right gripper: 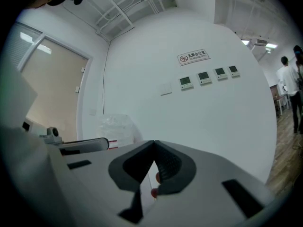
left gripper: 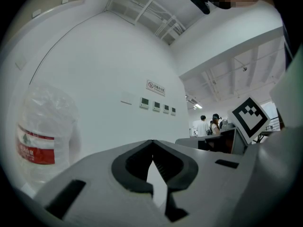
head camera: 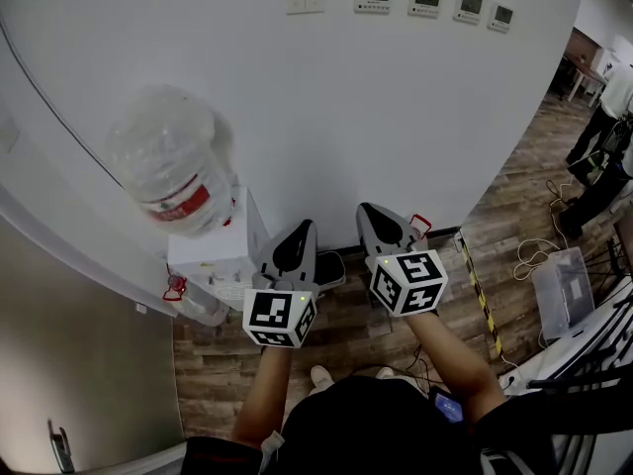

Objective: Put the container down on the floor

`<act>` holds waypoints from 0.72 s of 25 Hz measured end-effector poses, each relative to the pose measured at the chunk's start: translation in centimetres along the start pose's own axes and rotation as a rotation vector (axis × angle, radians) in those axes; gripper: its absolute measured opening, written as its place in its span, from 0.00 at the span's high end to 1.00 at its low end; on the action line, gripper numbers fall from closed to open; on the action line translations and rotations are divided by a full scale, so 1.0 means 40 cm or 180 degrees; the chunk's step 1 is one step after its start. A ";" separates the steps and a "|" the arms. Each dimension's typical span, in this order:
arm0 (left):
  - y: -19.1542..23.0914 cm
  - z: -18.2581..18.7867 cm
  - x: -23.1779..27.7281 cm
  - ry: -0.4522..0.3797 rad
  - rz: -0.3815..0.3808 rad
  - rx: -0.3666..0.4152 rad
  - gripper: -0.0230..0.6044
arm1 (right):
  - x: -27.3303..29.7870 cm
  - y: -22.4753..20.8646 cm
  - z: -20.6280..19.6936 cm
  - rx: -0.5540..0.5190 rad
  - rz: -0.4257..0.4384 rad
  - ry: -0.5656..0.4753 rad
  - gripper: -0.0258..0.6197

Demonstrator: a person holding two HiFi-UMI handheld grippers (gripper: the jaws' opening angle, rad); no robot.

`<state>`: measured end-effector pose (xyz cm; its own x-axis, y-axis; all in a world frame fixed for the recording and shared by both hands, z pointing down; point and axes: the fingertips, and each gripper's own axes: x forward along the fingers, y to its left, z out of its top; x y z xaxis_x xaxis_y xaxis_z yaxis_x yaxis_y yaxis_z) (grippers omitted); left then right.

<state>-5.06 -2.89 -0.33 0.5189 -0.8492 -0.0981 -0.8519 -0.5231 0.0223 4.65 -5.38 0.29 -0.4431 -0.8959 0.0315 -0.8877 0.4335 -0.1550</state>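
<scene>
Ahead, clear bottle atop white dispenser.

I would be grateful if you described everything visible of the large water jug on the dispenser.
The water jug is a large, clear, crinkled plastic bottle with a rounded top and a red and white label around its lower part. It stands upright on the white dispenser, close to the white wall. Its neck is hidden, and how full it is I cannot tell. Only the dispenser is seen touching it.
</scene>
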 end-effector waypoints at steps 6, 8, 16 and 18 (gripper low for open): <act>-0.071 0.011 0.017 -0.0020 0.0028 0.0013 0.94 | -0.041 -0.046 0.026 -0.0030 0.0037 0.0000 0.91; -0.086 0.014 0.023 -0.0025 0.0042 0.0026 0.94 | -0.053 -0.058 0.034 -0.0014 0.0062 -0.0016 0.91; -0.134 0.021 0.045 -0.0025 0.0064 0.0042 0.94 | -0.084 -0.090 0.051 -0.0060 0.0126 -0.0025 0.92; -0.140 0.020 0.048 -0.0021 0.0066 0.0041 0.94 | -0.086 -0.095 0.053 -0.0056 0.0141 -0.0031 0.92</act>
<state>0.68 -1.54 -1.44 0.5007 -0.8593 -0.1045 -0.8633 -0.5045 0.0115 9.82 -4.14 -1.33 -0.4807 -0.8767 0.0154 -0.8694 0.4743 -0.1386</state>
